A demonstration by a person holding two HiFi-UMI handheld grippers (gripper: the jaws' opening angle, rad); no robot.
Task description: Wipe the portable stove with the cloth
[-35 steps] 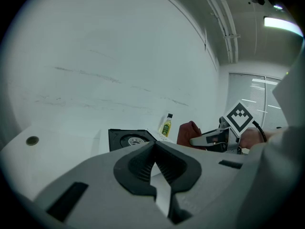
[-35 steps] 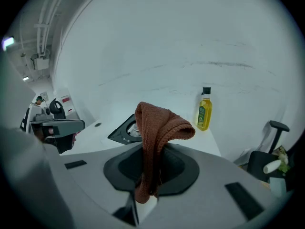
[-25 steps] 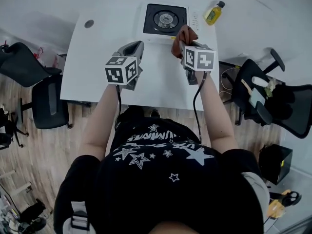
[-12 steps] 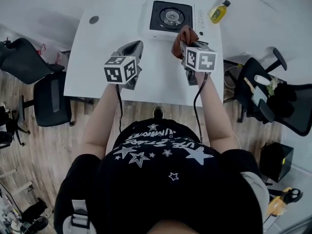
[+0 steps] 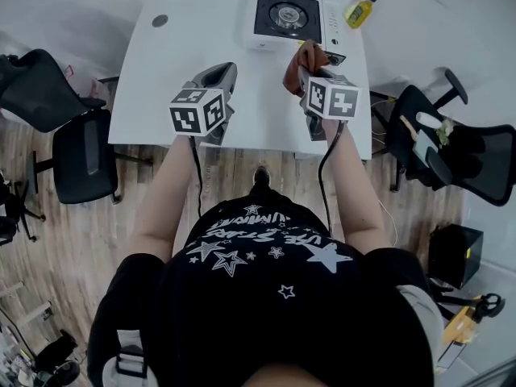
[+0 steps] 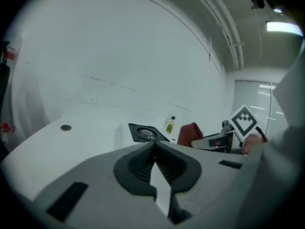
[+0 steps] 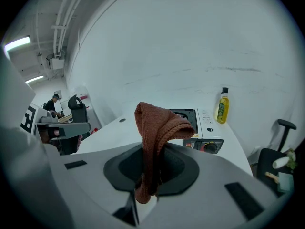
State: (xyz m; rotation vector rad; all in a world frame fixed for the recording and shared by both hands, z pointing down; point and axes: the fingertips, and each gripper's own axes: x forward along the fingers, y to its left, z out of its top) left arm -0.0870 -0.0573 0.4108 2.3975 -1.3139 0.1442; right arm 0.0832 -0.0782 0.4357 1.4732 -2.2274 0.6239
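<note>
The white portable stove (image 5: 292, 19) with a black burner top stands at the table's far edge; it also shows in the left gripper view (image 6: 145, 132) and the right gripper view (image 7: 204, 124). A brown cloth (image 7: 156, 128) hangs folded from my right gripper (image 7: 147, 187), whose jaws are shut on it. In the head view that cloth (image 5: 304, 60) is held up just in front of the stove, and the right gripper (image 5: 308, 77) is behind it. My left gripper (image 5: 219, 81) hovers over the table's middle, shut and holding nothing (image 6: 155, 168).
A yellow oil bottle (image 5: 359, 10) stands right of the stove. The white table (image 5: 161, 87) has a round cable hole (image 5: 160, 21) at far left. Black office chairs (image 5: 68, 156) stand to the left and right (image 5: 463, 164) of the table.
The view has shifted so the table and stove sit a little farther up the frame. Both grippers keep their pose, the cloth still held in the right one.
</note>
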